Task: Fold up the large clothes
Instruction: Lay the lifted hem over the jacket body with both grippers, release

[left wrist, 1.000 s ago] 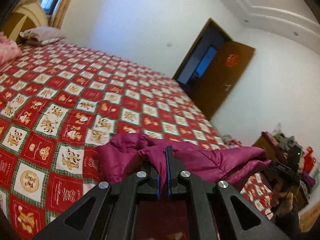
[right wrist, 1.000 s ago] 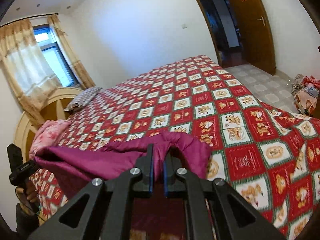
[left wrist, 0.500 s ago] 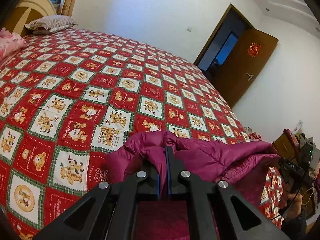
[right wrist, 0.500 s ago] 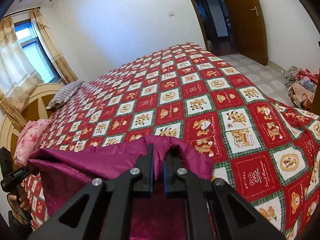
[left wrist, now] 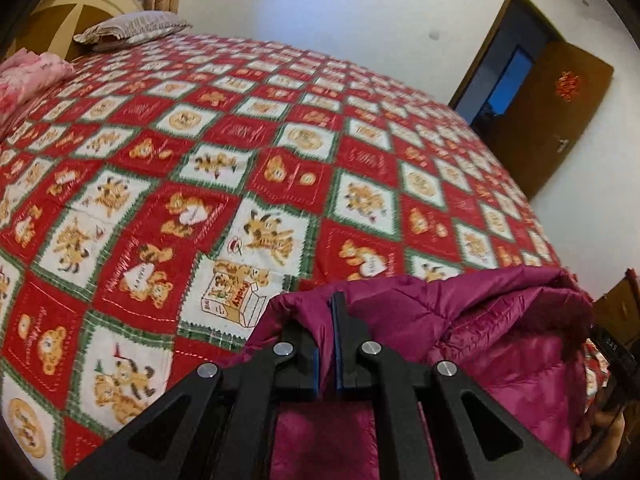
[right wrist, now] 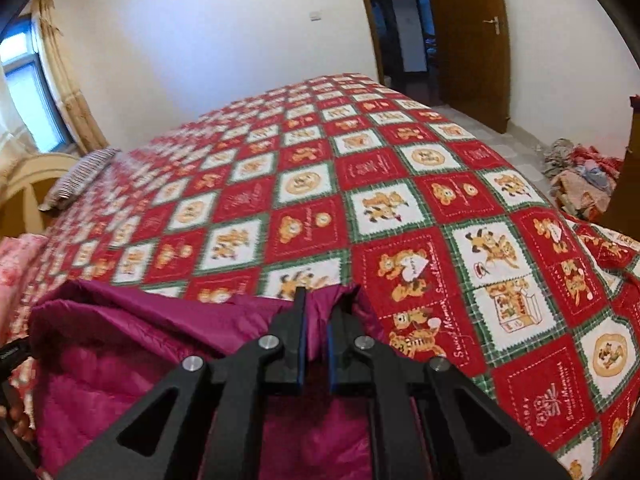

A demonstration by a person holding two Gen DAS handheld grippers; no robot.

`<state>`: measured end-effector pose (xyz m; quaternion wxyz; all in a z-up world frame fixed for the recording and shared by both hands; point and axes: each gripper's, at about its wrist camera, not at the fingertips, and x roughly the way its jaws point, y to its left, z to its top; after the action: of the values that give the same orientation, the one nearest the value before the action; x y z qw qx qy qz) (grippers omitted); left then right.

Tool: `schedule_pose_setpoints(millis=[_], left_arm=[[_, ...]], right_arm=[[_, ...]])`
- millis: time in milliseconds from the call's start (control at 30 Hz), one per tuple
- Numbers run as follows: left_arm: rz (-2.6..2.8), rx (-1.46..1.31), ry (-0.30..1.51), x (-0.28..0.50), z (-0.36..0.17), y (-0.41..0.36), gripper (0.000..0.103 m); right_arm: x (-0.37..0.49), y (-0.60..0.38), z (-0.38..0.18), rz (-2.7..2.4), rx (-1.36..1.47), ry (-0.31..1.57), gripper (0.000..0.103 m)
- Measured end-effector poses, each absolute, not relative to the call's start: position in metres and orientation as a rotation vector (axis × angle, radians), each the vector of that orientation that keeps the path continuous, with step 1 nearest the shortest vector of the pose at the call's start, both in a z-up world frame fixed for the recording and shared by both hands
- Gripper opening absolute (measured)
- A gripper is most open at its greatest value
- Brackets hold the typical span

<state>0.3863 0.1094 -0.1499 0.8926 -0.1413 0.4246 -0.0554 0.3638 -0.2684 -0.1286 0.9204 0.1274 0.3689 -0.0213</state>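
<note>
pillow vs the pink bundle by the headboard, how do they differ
The pillow is grey with fine stripes; the pink bundle is pink with a floral-looking print. The pillow lies flat and smooth against the headboard; the pink bundle is rumpled and heaped at the bed's edge. Both sit at the head end of the red patterned bedspread.

Puffer jacket (left wrist: 472, 320): magenta, quilted in stitched bands.
Bedspread (right wrist: 400, 184): red and white squares, green borders, orange bear prints.
Pillow (left wrist: 132, 28): grey-brown stripes.
Folded blanket (left wrist: 28, 76): pink floral.
Door (right wrist: 468, 36): brown, red ornament.
Gripper pads (right wrist: 303, 340): blue on black.
</note>
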Motion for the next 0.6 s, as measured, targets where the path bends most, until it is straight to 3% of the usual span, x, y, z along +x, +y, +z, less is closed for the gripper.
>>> schedule_pose_setpoints(millis=[167,433,600], left_arm=[[-0.103,-0.319,0.933,0.399,-0.182,0.107,0.005],[-0.122,-0.343,0.867,0.395,-0.198,0.103,0.006],[-0.216,-0.64,0.912,0.398,-0.193,0.147,0.007]], right_arm=[[0.373,-0.264,-0.161,-0.081,0.25,0.779,0.02],[0.378,-0.261,-0.179,-0.079,0.264,0.787,0.022],[0.376,-0.265,-0.18,-0.07,0.289,0.786,0.022]])
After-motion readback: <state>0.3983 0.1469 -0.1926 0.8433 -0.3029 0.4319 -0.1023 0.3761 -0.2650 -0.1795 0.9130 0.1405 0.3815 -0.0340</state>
